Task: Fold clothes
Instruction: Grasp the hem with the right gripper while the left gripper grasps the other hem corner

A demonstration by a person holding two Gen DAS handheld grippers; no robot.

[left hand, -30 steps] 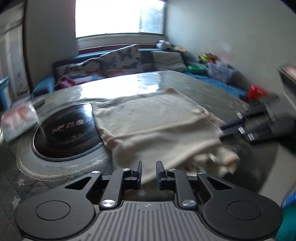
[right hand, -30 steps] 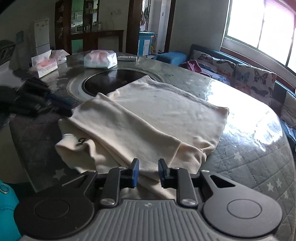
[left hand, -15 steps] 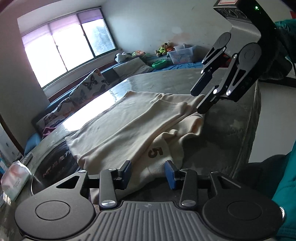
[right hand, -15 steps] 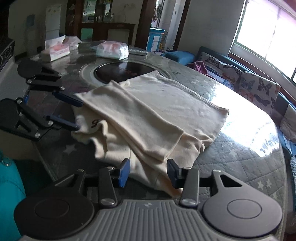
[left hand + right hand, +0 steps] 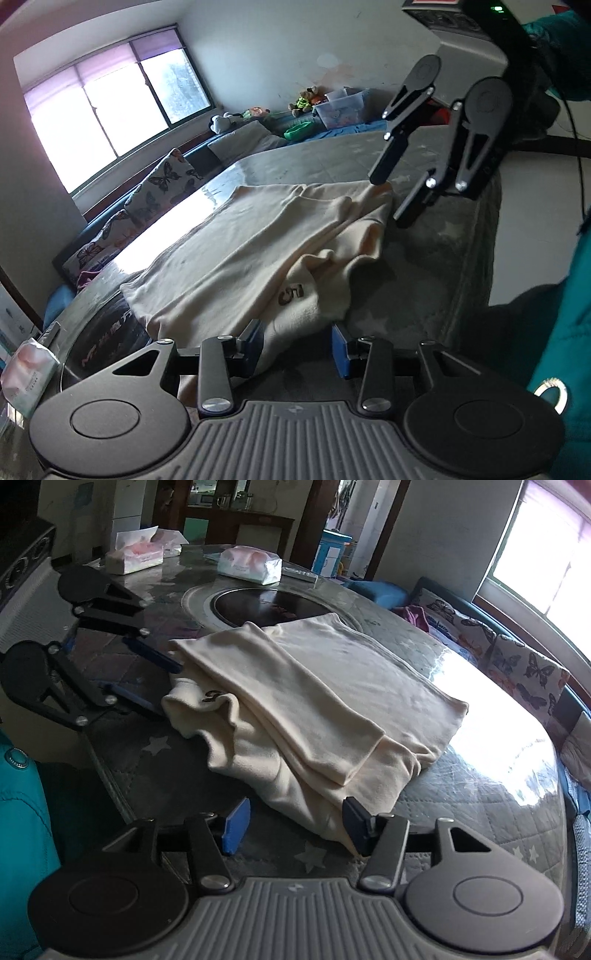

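- Lying across the near half of the round quilted grey table (image 5: 480, 805), a cream soft-knit garment (image 5: 332, 686), partly folded, one flat panel laid over the body, loose bunched end with a dark printed "5" (image 5: 291, 295) toward the table edge
- Spread wide and holding nothing, left gripper (image 5: 298, 343), blue pads either side of the bunched hem at 6 o'clock in the left wrist view
- Spread wide too, right gripper (image 5: 295, 825), right pad touching or just beside the cream corner nearest the camera, nothing clamped
- Judging the fabric: light, limp, thick enough to hold a crease, likely to sag and slide on the glossy table cover; best taken at the two loose near corners, pinching all layers so the upper panel does not slip
- Sitting under the far edge of the cloth at 11 o'clock in the right wrist view, a black round inset cooktop (image 5: 266, 603); nothing snagging seen
- Standing beyond at 12 o'clock, a white-and-pink tissue pack (image 5: 249, 563), well apart
- Running along at 2 o'clock, a butterfly-print sofa (image 5: 517, 664), clear of the work
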